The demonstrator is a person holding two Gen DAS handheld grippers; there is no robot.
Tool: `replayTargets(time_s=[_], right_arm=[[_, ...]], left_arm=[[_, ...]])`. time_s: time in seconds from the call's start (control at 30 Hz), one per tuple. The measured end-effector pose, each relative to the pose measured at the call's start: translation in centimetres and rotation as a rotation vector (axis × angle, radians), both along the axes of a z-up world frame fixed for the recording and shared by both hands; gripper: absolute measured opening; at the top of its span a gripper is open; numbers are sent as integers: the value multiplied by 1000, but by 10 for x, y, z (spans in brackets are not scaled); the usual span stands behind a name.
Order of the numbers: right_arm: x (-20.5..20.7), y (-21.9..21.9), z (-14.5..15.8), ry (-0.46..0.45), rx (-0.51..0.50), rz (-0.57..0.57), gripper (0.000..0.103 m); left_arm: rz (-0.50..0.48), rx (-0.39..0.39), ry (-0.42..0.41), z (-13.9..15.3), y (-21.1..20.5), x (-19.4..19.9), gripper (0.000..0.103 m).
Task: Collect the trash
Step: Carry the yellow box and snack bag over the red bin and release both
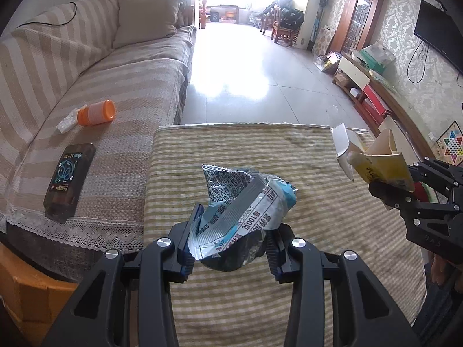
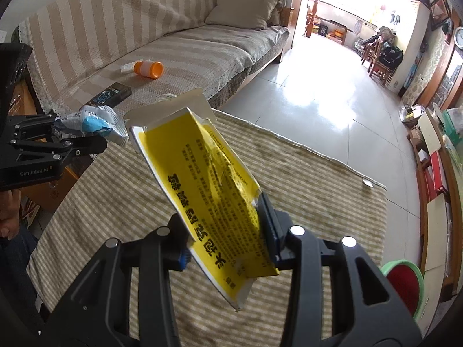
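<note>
Left gripper (image 1: 231, 248): clamped on a crumpled blue-and-silver wrapper (image 1: 246, 199), held above the striped cloth (image 1: 303, 156).
Right gripper (image 2: 228, 248): pinching a flattened yellow carton (image 2: 202, 179), tilted over the same cloth.
Sofa (image 1: 121, 81): carries an orange container (image 1: 97, 112) and a dark box (image 1: 69, 179).

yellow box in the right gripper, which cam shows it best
The right wrist view. There the yellow box fills the centre, printed face toward the camera, clamped between the right gripper fingers. The left wrist view shows it only small at the right edge, seen side-on, its print too small to read.
</note>
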State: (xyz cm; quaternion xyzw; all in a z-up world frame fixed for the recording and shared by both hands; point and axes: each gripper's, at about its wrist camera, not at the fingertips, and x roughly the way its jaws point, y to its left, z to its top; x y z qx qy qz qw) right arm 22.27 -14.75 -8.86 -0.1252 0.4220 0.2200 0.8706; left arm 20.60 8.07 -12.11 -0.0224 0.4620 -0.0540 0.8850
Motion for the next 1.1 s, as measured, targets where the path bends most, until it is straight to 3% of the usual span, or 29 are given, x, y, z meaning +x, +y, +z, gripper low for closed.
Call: replayTargets(time_s=[0.5,1.1], right_arm=[[-62,-64,49,-45,98,-161,39],[-96,-104,79,-88,157,-250,39]], left_arm=[[-49,-27,-73,46,-43,-72,37],[-108,-32,-124,72,-84,-104,37]])
